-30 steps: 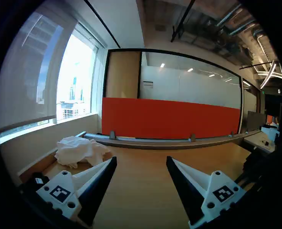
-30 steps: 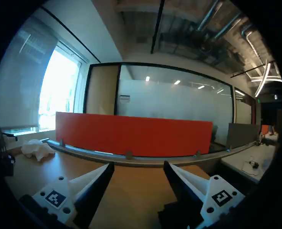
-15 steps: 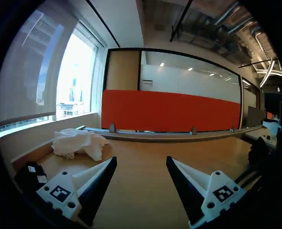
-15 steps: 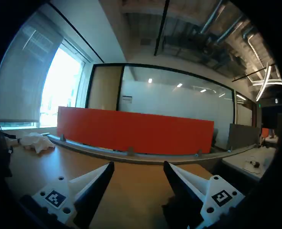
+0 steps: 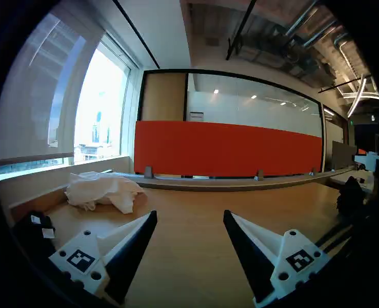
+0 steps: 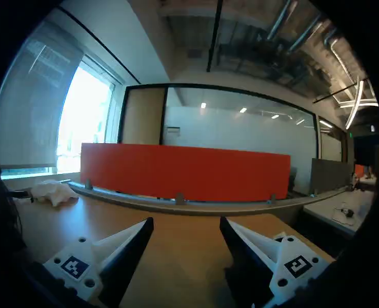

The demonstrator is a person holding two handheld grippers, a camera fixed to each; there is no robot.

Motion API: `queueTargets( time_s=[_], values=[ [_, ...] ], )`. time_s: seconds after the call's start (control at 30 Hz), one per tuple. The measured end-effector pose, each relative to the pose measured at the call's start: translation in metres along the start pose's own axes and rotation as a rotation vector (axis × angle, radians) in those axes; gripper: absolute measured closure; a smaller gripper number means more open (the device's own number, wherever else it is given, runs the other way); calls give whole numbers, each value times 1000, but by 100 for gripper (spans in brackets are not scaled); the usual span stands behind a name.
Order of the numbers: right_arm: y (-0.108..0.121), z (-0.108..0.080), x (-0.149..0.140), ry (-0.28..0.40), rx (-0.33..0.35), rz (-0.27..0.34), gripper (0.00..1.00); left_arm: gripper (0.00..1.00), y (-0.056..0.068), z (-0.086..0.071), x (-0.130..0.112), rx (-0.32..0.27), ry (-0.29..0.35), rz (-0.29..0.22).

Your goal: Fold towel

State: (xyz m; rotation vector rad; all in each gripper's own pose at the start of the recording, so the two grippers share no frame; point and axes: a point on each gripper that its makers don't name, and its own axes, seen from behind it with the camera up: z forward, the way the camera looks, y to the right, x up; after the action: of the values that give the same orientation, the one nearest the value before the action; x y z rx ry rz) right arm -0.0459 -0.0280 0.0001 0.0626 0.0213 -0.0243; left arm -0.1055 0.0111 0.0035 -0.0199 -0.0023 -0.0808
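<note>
Left gripper view, left to right: one bright window (image 5: pixel 99 123); one black object (image 5: pixel 33 231), cut off at the edge and hard to identify; one white towel (image 5: pixel 103 191), crumpled in a heap on the wooden desk (image 5: pixel 189 203) near the window; one orange divider (image 5: pixel 225 149) along the back of the desk; one dark shape (image 5: pixel 351 195) at far right, unclear. Left gripper (image 5: pixel 189 213) spread wide, empty, well apart from the towel.

Right gripper view: towel small at far left. Right gripper (image 6: pixel 185 219) likewise wide, empty.

Item counts.
There was 1 crumpled white towel (image 5: pixel 103 191), 1 left gripper (image 5: pixel 189 226), 1 right gripper (image 6: pixel 185 228), 1 orange divider panel (image 5: pixel 227 149), 1 wooden desk (image 5: pixel 189 203).
</note>
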Motion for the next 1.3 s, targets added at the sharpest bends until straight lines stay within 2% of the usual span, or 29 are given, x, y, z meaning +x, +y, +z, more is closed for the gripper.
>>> queueTargets(
  time_s=[0.2, 0.63, 0.9, 1.3],
  values=[
    [5, 1, 3, 5, 1, -1, 0, 4, -4, 2, -5, 8, 16, -9],
    [8, 4, 6, 19, 1, -16, 0, 4, -7, 9, -14, 4, 34, 11],
    [12, 4, 0, 23, -1, -22, 0, 4, -15, 12, -21, 12, 40, 12],
    [19, 4, -4, 26, -18, -26, 0, 4, -5, 14, -26, -6, 29, 55]
  ],
)
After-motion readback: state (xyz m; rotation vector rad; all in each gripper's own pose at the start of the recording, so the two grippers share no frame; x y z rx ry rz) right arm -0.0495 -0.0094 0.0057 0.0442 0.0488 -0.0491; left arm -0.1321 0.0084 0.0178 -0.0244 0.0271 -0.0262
